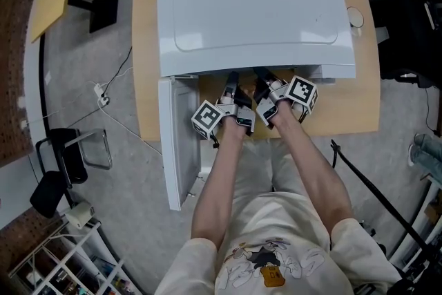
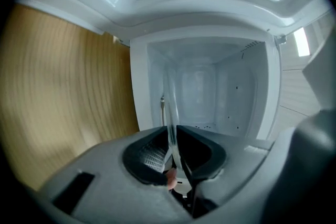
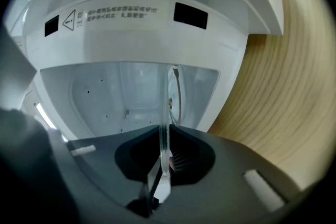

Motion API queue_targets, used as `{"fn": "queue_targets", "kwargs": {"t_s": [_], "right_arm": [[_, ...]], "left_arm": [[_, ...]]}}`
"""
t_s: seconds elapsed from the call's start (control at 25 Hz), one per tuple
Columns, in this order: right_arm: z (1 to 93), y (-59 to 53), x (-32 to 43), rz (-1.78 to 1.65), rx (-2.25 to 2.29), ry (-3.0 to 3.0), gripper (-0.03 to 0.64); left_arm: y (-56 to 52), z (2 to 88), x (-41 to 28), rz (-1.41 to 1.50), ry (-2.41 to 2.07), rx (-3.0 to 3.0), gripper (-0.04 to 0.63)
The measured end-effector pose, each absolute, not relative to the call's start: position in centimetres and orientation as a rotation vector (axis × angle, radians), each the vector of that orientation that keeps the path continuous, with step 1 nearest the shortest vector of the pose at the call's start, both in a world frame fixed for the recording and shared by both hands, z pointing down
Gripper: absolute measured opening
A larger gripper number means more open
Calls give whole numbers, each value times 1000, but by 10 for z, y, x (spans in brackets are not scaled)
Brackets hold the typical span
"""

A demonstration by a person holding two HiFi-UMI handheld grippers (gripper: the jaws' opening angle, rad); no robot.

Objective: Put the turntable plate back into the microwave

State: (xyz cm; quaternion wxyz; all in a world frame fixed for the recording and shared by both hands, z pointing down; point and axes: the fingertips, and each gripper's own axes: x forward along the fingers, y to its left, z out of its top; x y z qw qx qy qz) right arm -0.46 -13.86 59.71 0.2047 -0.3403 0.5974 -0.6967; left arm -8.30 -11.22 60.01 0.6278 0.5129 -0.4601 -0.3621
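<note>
The white microwave stands on a wooden table, its door swung open to the left. Both grippers reach in under its front edge. The clear glass turntable plate shows edge-on as a thin strip running from between the jaws of my left gripper toward the white cavity. My right gripper has the same plate between its jaws, with the cavity right ahead. In the head view the left gripper and right gripper stand side by side; the plate is hidden there.
The table's wood flanks the microwave opening on the left, and more wood on the right. On the floor lie a power strip with cables, a black chair and a white shelf.
</note>
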Motion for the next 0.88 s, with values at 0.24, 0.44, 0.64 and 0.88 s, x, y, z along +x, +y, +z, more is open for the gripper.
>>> {"fn": "queue_targets", "kwargs": {"t_s": [0.24, 0.44, 0.64, 0.88], "right_arm": [[602, -126, -3, -1988, -931, 1722, 78], [604, -106, -9, -2047, -928, 1818, 73], [609, -109, -7, -2087, -926, 1805, 50], [611, -122, -2, -2063, -1002, 1719, 40]], "left_arm": [[-109, 606, -78, -853, -1043, 1143, 34], [-112, 612, -69, -804, -1053, 1156, 32], [-114, 615, -63, -741, -1007, 1170, 40], [-102, 612, -62, -684, -1056, 1186, 51]]}}
